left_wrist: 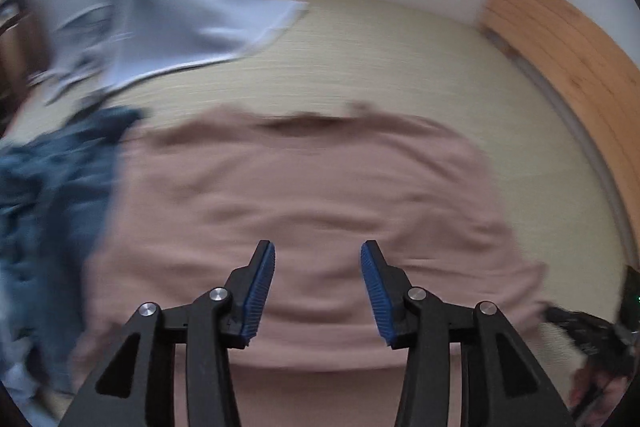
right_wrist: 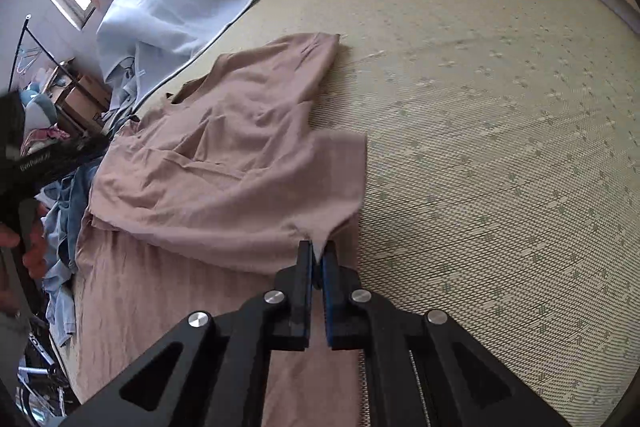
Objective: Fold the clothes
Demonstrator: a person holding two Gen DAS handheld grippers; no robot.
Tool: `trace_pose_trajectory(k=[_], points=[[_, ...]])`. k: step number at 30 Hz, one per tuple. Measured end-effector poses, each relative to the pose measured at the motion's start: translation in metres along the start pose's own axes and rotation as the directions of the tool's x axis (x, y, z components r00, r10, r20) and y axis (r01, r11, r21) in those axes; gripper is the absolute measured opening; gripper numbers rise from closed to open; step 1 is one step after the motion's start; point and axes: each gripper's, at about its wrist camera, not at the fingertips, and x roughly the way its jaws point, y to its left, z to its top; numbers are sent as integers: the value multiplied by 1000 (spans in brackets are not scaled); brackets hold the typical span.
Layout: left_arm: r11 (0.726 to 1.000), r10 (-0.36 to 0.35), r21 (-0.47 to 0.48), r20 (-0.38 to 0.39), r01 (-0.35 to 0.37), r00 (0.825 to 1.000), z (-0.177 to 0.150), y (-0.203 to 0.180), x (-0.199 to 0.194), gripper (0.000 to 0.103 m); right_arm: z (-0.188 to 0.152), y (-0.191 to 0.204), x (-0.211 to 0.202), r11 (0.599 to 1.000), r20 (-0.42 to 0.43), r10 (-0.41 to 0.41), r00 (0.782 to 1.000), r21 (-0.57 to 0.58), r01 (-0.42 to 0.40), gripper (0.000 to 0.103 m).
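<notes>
A dusty-pink garment [right_wrist: 224,163] lies spread on the woven mat, partly folded over itself, with one corner lifted. My right gripper [right_wrist: 318,251] is shut on that lifted corner of the pink garment, raising it over the lower layer. In the left wrist view, which is motion-blurred, the same pink garment [left_wrist: 304,203] fills the middle. My left gripper [left_wrist: 318,255] hangs open above it with nothing between its blue pads [left_wrist: 260,287]. The left gripper's body [right_wrist: 44,163] shows at the left edge of the right wrist view, held by a hand.
A crumpled blue denim garment [left_wrist: 52,203] lies left of the pink one. A pale blue blanket [right_wrist: 168,11] sits at the far left corner. The woven mat [right_wrist: 500,131] stretches to the right. A wooden frame [left_wrist: 560,39] borders the mat. Cluttered shelves [right_wrist: 72,95] stand beyond.
</notes>
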Motion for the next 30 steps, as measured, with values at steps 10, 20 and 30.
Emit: trace_pose_trajectory(k=[10, 20, 30], points=[[987, 129, -98, -12, -129, 992, -2, 110, 3, 48, -11, 1, 4, 993, -160, -52, 986, -111, 34, 9], [995, 92, -41, -45, -94, 995, 29, 111, 39, 48, 6, 3, -22, 997, -7, -64, 998, -34, 64, 42], [988, 154, 11, -65, -153, 986, 67, 105, 91, 48, 11, 6, -1, 997, 14, -64, 998, -42, 64, 42]])
